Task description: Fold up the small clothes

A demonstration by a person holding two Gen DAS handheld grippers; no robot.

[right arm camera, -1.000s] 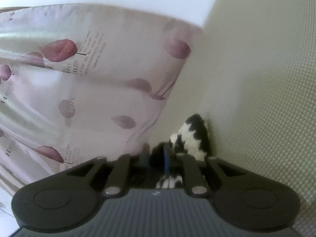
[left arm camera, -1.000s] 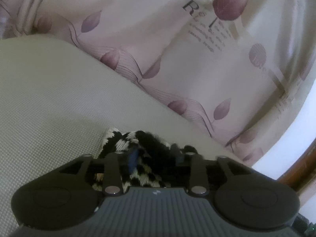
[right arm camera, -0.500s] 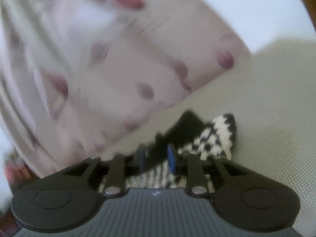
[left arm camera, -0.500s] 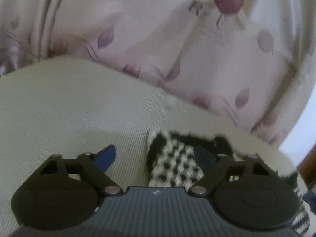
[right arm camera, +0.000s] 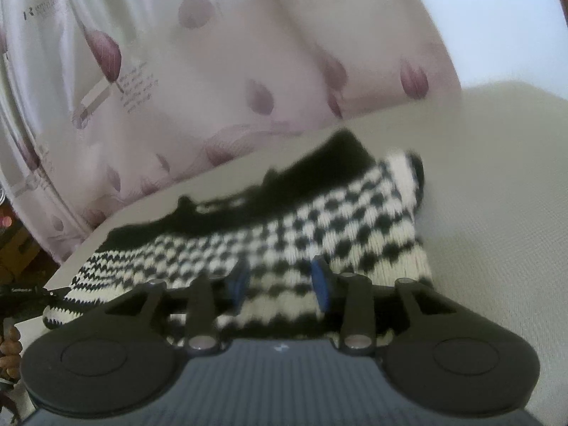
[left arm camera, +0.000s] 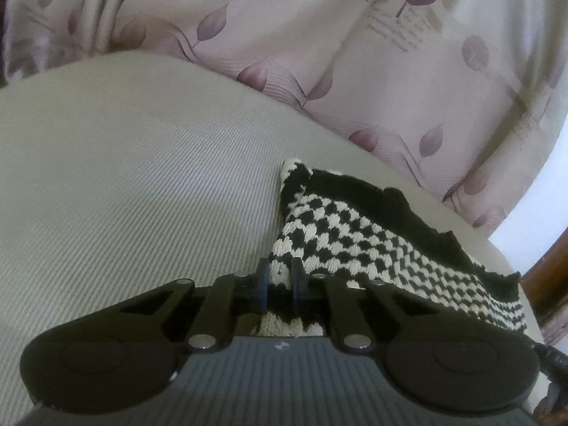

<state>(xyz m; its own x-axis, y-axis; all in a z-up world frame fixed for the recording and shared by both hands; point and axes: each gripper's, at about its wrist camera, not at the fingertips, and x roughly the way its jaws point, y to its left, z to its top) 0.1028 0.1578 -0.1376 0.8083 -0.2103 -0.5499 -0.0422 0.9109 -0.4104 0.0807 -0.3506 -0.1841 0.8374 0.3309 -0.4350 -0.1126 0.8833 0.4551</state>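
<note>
Left wrist view: left gripper (left arm camera: 280, 285) has just been closing and is now pinched narrow on the near edge of the knitted garment (left arm camera: 358, 234), a black-and-white checked piece lying on the pale cushion (left arm camera: 135, 191). The bite looks shallow — only a small tuck of knit sits between the jaws. Risk, in my judgement: a loose knit stretches, so a pull from this corner could drag the piece askew or slip it out of the pinch. The garment runs away to the right of the gripper, toward the floral curtain (left arm camera: 355, 53).

Right wrist view: right gripper (right arm camera: 280, 284) has just been opening; its jaws stand partly apart over the garment's striped near hem, pads not pressing on it. Risk here — with this side released, the edge may sag or unfold. The garment lies directly ahead and beneath, spreading to the left.
</note>
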